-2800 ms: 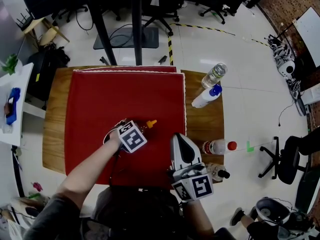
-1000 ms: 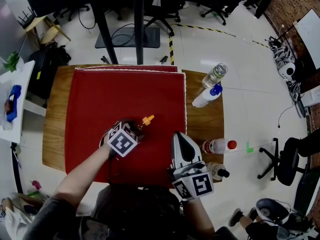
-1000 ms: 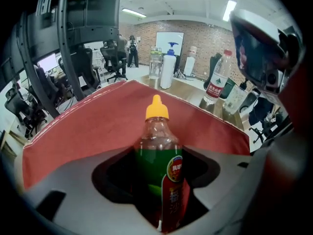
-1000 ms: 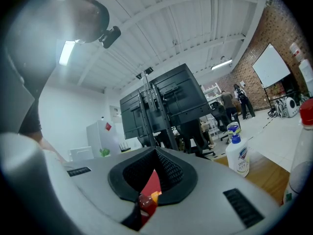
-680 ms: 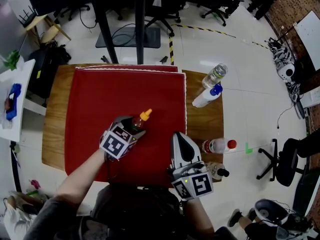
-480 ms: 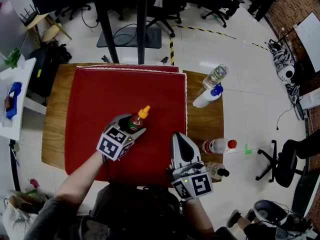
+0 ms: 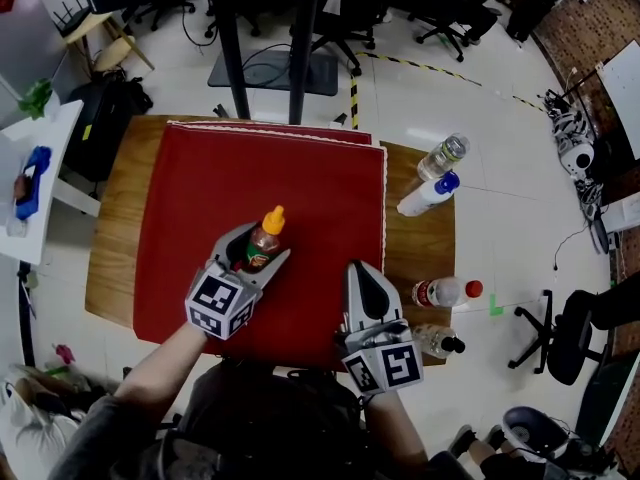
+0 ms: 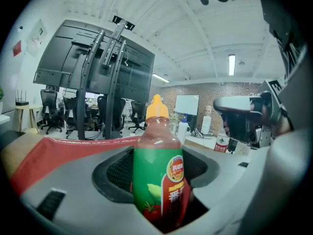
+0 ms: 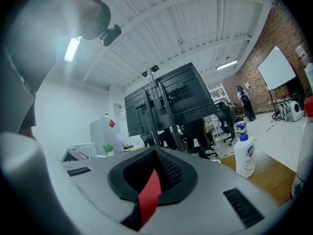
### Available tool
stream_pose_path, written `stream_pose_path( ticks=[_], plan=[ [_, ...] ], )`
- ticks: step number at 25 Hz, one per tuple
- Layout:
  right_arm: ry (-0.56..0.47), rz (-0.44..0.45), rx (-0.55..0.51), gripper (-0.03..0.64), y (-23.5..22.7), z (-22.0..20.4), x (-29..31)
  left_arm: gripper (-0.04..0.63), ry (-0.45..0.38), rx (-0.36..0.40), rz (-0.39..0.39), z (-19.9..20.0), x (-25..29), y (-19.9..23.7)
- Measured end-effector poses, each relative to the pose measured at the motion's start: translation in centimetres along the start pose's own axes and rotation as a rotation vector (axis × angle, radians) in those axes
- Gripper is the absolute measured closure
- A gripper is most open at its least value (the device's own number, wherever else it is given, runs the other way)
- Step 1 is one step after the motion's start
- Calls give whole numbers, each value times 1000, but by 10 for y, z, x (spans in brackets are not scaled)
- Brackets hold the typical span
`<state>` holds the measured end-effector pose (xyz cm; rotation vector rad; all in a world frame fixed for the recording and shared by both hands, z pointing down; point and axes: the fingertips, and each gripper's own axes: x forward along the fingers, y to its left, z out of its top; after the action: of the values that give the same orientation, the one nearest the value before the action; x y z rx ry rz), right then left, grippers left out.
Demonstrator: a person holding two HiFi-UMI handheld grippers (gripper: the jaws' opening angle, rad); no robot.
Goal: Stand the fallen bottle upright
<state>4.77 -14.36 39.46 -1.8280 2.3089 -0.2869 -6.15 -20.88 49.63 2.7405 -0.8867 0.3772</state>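
While the left gripper [image 7: 258, 250] clasps it, the sauce bottle [image 7: 266, 234] sits just left of centre in the head view, over the lower middle of the red cloth [image 7: 290, 168]. Its orange cap [image 7: 273, 214] leans toward the top of the frame. The left gripper view shows one grey jaw on each side of the bottle's body, closed around it low down. The bottle stands straight up in that frame, with a green label, and dark red sauce fills it to the neck. No view shows whether its base touches the cloth.

Lower centre in the head view, the right gripper [image 7: 360, 270] lies over the cloth's near right corner. Its jaws are pressed together with nothing in them. Its own view shows only a strip of red cloth through the slit between the pads.

The cloth covers most of the wooden table [image 7: 108, 238]. Four more bottles are on the bare strip of wood along the right side:

- A clear plastic bottle [image 7: 443, 155] is farthest up, and its contents cannot be made out.
- A white bottle with a blue top [image 7: 427, 194] is just below it. It also appears at the right of the right gripper view, standing upright.
- A bottle with a red cap [image 7: 447, 291] lies on its side lower down, pale inside.
- A small bottle with a black cap [image 7: 438, 341] lies just beside the right gripper and is partly hidden by it.
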Motion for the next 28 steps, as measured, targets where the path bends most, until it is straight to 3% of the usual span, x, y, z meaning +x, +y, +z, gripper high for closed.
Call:
stream_pose_path(
  ticks=[5,9,24,28],
  plan=[
    [24,14,9,597,14,-10,3,281,-108,-78,15,-4,-26,9],
    [63,17,11,597,22,-22,2,281,-175,-95,36,-4,-40,13],
    [75,34,-24,597,38,-52,9,281,-107,-46,44,-73,-32,33],
    [67,22,-27,597,41,-57,11,281,-109,-68,38,-86,-37,35]
  ],
)
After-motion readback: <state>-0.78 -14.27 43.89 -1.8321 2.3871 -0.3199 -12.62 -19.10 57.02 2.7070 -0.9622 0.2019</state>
